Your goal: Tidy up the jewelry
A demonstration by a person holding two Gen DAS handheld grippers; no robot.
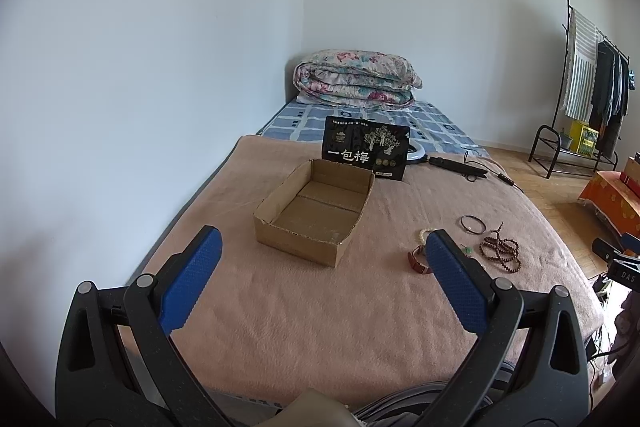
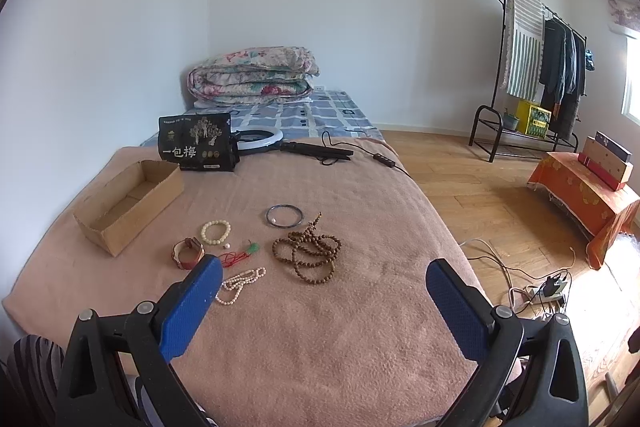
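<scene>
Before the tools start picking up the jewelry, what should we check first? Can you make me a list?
1. Box empty and open on top: ok.
2. Left tool open, holding nothing: ok.
3. Right tool open, holding nothing: ok.
4. Jewelry on the blanket, outside the box: ok.
5. Brown beads untangled: not ok, coiled in loops.
6. Red string free of the pearls: cannot tell.

Black bag [image 2: 196,143]: "一包梅". Black device [image 1: 624,277]: "DAS".
</scene>
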